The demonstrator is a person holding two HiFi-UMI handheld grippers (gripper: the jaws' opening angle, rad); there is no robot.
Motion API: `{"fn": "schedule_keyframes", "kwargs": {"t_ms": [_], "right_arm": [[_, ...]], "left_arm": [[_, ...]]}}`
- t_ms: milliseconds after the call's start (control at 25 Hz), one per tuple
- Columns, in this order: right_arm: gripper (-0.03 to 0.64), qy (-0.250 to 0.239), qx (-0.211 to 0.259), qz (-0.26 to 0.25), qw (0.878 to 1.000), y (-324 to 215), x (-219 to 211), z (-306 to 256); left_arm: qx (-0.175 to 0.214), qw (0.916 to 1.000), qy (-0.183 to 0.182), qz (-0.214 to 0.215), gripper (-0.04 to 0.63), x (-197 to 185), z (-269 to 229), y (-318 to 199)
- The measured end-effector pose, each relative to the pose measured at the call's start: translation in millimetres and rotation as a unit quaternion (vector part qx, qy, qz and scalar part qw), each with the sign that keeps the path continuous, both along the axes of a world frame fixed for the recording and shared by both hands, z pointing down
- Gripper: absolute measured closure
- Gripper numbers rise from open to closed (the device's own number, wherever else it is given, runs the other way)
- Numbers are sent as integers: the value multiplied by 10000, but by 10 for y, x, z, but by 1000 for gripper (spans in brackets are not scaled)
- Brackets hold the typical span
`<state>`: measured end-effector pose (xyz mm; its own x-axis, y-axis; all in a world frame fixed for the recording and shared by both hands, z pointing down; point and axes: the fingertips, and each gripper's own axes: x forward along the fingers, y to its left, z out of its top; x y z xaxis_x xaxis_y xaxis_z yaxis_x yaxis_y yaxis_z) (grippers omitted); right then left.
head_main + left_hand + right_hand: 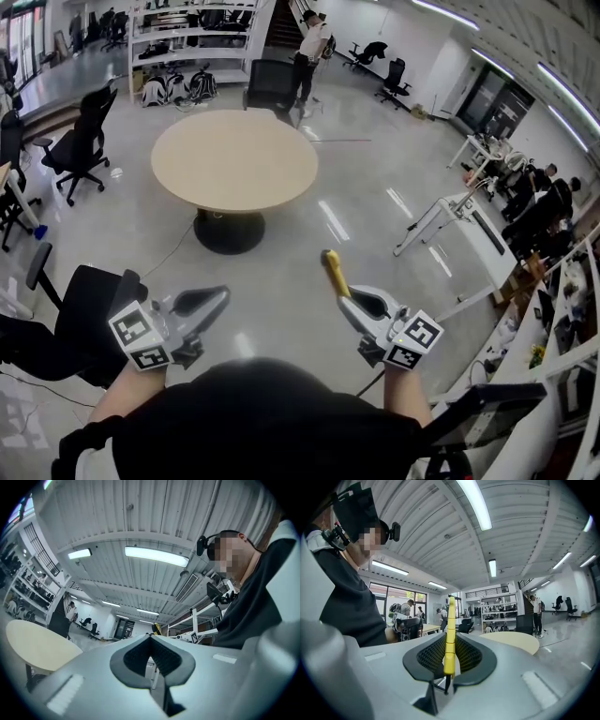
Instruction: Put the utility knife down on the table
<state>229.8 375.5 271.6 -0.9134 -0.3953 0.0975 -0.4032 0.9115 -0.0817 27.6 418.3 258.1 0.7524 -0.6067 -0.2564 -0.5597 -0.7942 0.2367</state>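
Observation:
A yellow utility knife point(333, 272) point(450, 639) stands clamped between the pads of my right gripper point(349, 298) point(450, 656), sticking out past the tips. My left gripper point(214, 302) point(151, 656) is shut with nothing in it, its pads meeting at the tip. Both grippers hang in the air over the floor, well short of the round beige table point(234, 159), which shows at the right in the right gripper view point(515, 641) and at the left in the left gripper view point(33, 646).
Black office chairs point(80, 150) stand left of the table, another chair point(75, 319) is close at my left. A white frame desk point(459, 220) and cluttered benches line the right. A person point(307, 56) stands beyond the table by shelves point(187, 42).

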Motion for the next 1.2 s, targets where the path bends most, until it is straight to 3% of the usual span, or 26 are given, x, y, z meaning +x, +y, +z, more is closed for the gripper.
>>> {"fn": "schedule_keyframes", "kwargs": {"t_ms": [280, 680, 1040, 1200], "right_arm": [[543, -118, -76, -297, 9995, -543, 59, 129], [543, -176, 60, -697, 9974, -1723, 944, -14], [543, -266, -33, -865, 9959, -2478, 1585, 107], [543, -313, -83, -841, 9959, -2716, 1695, 196]], "left_arm": [[-115, 9995, -137, -269, 603, 92, 88, -439], [119, 9982, -209, -547, 603, 1108, -122, -1420], [2, 9975, -269, -647, 603, 1812, -44, -2110], [-47, 9977, -335, -589, 603, 1957, 24, -2318]]}}
